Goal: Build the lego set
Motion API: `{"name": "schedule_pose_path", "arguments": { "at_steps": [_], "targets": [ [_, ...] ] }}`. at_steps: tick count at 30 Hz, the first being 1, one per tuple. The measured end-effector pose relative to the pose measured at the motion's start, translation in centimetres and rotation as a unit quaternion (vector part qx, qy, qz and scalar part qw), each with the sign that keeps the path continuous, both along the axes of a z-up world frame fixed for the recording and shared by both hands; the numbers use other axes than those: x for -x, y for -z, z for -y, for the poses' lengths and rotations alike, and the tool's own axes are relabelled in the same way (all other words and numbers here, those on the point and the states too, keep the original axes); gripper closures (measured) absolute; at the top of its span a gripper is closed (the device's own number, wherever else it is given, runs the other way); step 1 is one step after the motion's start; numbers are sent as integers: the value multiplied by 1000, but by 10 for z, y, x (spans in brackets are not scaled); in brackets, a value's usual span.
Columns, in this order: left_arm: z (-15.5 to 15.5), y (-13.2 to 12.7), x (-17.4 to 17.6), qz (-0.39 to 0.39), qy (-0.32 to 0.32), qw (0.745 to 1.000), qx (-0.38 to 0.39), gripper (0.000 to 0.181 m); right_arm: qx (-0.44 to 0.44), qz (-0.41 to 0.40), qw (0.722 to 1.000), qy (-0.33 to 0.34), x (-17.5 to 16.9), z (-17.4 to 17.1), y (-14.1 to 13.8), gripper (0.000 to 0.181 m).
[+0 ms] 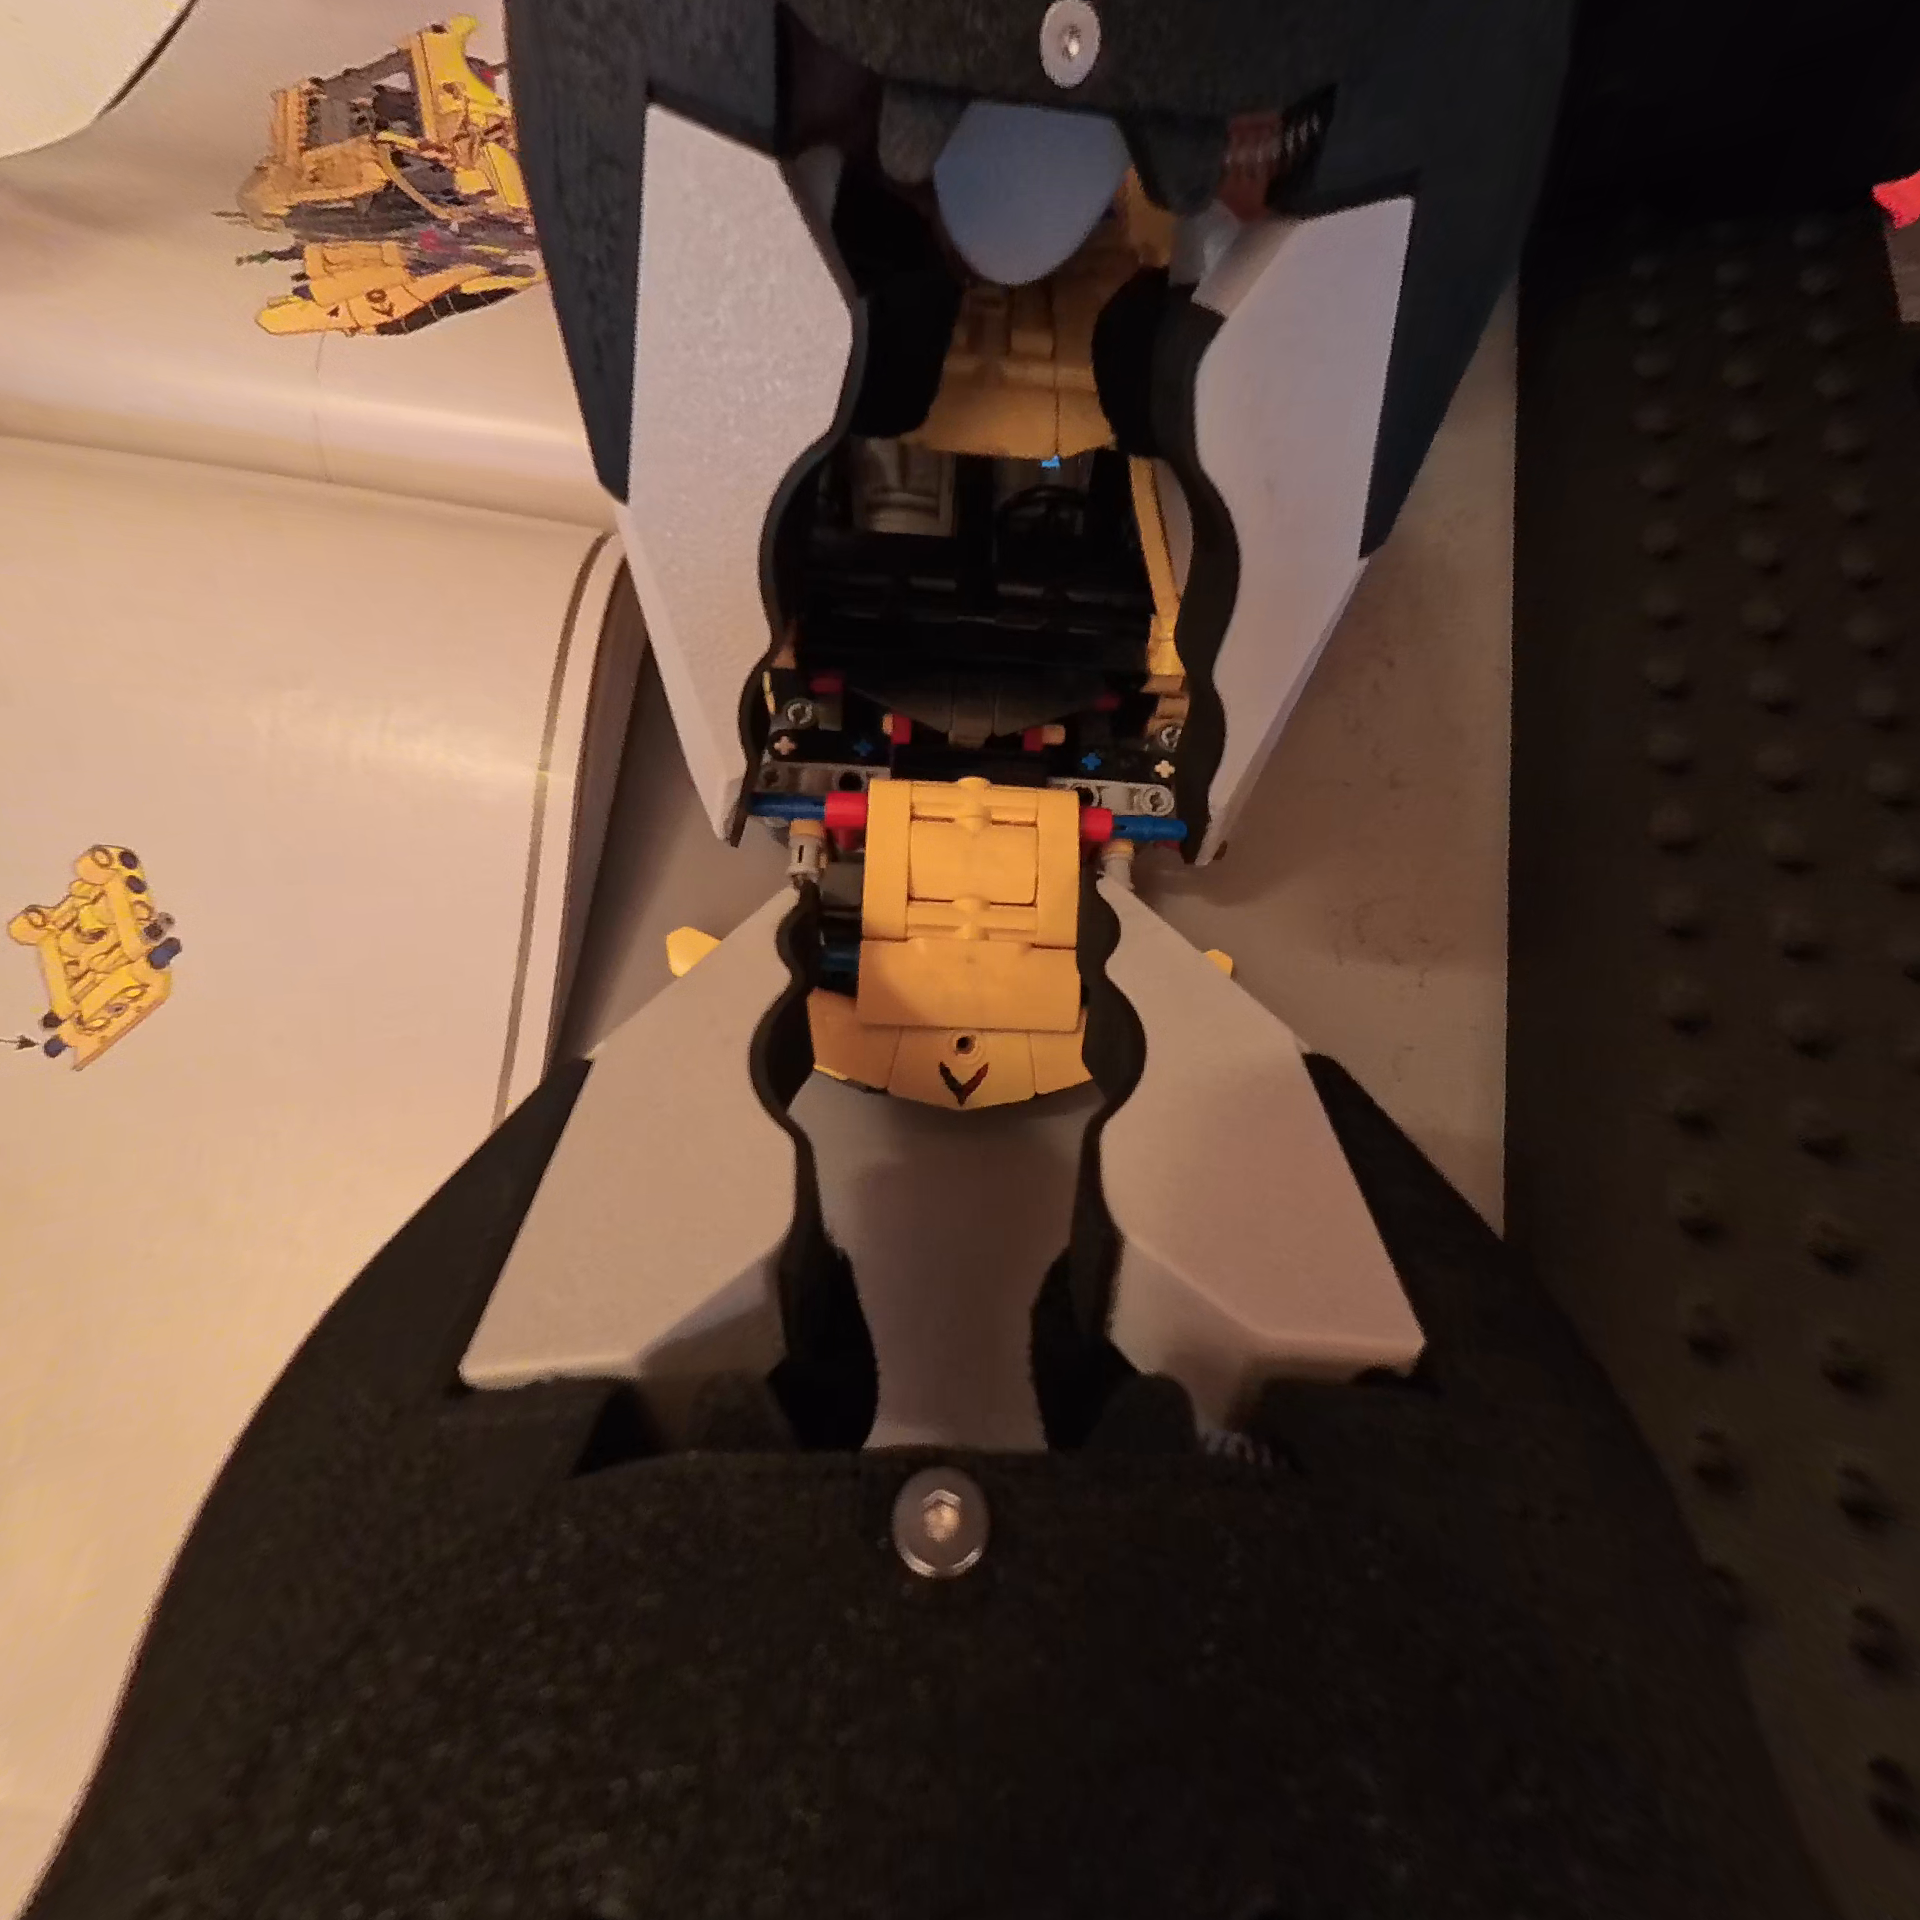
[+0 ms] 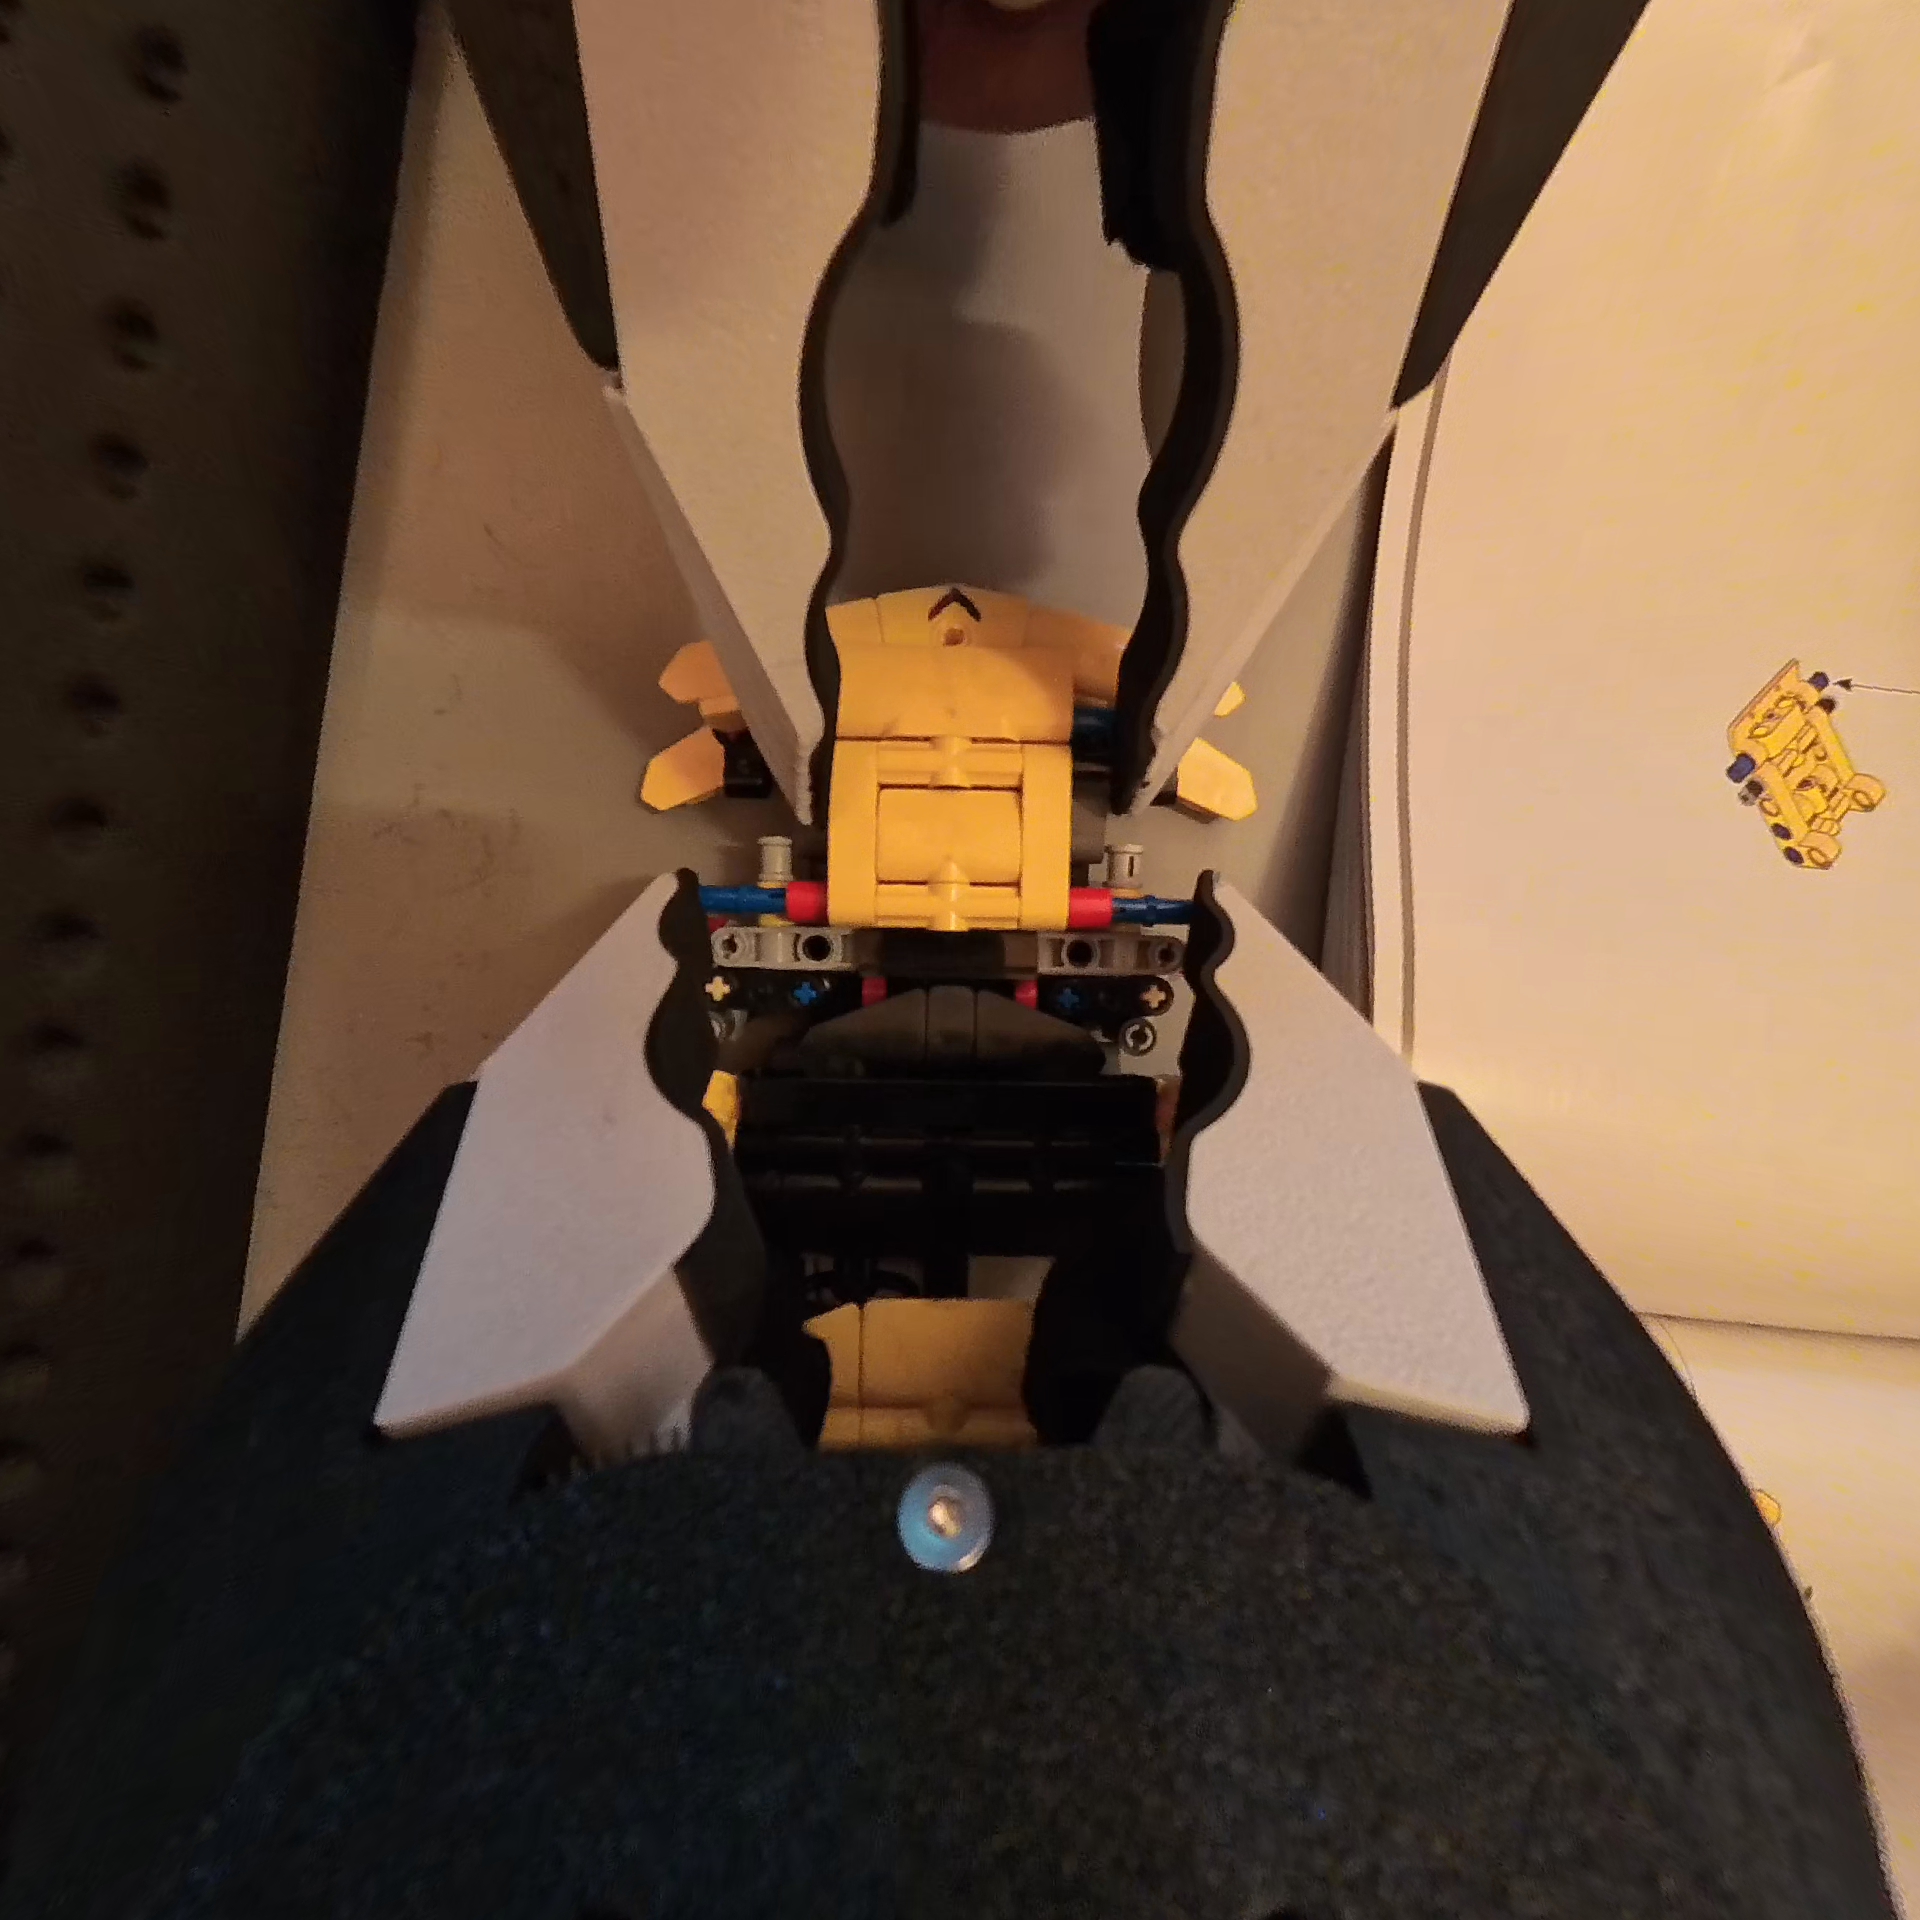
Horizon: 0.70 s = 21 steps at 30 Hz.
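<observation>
Yellow-and-black lego model lies on the pale worktop, held from both ends. Left gripper has its fingers clamped on the yellow nose end. Right gripper faces it, fingers clamped on the black middle section; fingertips of the two grippers nearly meet at the blue and red cross-axle. Open instruction booklet lies beside the model; a dark studded mat covers the worktop's opposite side.
</observation>
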<state>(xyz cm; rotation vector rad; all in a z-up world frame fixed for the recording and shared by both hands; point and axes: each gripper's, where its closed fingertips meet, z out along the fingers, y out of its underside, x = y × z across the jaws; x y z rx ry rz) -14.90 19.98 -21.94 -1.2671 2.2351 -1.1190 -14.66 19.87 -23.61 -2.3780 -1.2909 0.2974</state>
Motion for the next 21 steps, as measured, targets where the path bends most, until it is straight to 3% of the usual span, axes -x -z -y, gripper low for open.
{"name": "schedule_pose_path", "arguments": {
  "at_steps": [4,8,10,14,15,17,19,21],
  "targets": [
    [0,-1,0,0,3,1000,-4,132,-11,3,1000,-9,0,1,-1,89],
    [0,-1,1,-3,2,1000,10,132,-52,-53,997,-14,5,-1,-21,91],
    [-1,-1,1,-2,1,1000,12,132,-32,-71,997,-6,5,1,-23,101],
    [-1,-1,1,-2,0,1000,10,132,-24,-60,998,2,4,0,-22,102],
    [-1,-1,1,-2,0,1000,9,132,-25,-63,998,6,4,-2,-25,106],
    [-1,-1,1,-2,0,1000,9,132,-48,-94,994,-5,9,-3,-41,152],
    [-1,-1,0,-1,0,1000,10,132,-60,-78,995,5,5,-6,-44,146],
    [-1,-1,1,-1,0,1000,10,132,-38,-20,999,-2,-3,-2,-30,136]
  ]
}}
